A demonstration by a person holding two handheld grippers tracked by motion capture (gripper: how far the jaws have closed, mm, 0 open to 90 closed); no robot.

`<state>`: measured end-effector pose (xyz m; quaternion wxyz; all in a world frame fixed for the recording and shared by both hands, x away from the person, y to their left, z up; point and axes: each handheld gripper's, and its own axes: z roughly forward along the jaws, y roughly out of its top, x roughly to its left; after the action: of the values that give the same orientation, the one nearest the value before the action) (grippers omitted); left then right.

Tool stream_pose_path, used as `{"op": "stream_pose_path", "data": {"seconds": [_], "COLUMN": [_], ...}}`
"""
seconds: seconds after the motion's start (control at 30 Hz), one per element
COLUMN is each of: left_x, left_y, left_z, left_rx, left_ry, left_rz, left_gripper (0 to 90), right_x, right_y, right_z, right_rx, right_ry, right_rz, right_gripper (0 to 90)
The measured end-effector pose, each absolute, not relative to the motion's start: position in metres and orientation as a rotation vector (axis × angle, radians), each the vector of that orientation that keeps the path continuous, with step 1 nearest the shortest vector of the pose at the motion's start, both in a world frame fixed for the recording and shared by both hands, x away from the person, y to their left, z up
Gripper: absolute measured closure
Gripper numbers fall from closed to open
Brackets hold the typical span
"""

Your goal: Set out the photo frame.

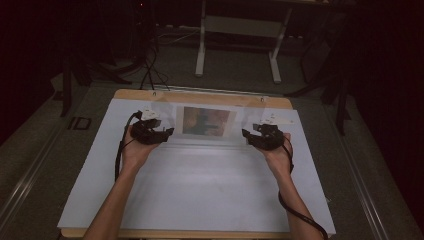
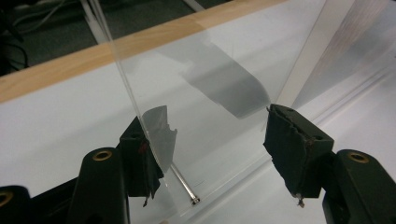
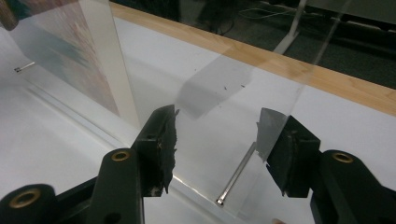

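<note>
Tools (image 1: 167,132) (image 1: 245,133) flank clear picture frame (image 1: 208,121), jaws apart.

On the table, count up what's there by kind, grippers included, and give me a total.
Black two-jaw grippers: 2, left, right
Clear acrylic picture frame with a colour print inside: 1
Small metal pins at the frame's base: 2
White sheet covering the wooden table: 1
Total: 6

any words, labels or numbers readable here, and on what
None can be read.
Picture in the clear frame: blurred colours, no legible writing.
Dark mark on the floor left of the table: too small and dim to read.
</note>
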<state>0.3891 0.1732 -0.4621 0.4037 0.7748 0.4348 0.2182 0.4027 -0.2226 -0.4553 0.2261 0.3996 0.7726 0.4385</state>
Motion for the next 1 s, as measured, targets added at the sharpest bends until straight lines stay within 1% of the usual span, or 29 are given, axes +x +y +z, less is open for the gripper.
{"op": "stream_pose_path", "data": {"seconds": [0.47,0.73,1.0], "left_x": [0.368,0.357,0.352], "left_y": [0.174,0.174,0.172], "left_z": [-0.462,-0.461,-0.464], "left_rx": [2.012,2.043,2.043], "left_ry": [1.186,1.213,1.224], "left_rz": [0.415,0.382,0.404], "left_gripper": [39.2,39.2,38.9], "right_x": [0.378,0.366,0.365], "right_y": [-0.224,-0.224,-0.225], "right_z": [-0.457,-0.462,-0.467], "right_rx": [1.154,1.189,1.204], "right_ry": [2.181,2.210,2.218], "right_rz": [1.210,1.214,1.218], "right_gripper": [46.9,47.2,46.9]}}
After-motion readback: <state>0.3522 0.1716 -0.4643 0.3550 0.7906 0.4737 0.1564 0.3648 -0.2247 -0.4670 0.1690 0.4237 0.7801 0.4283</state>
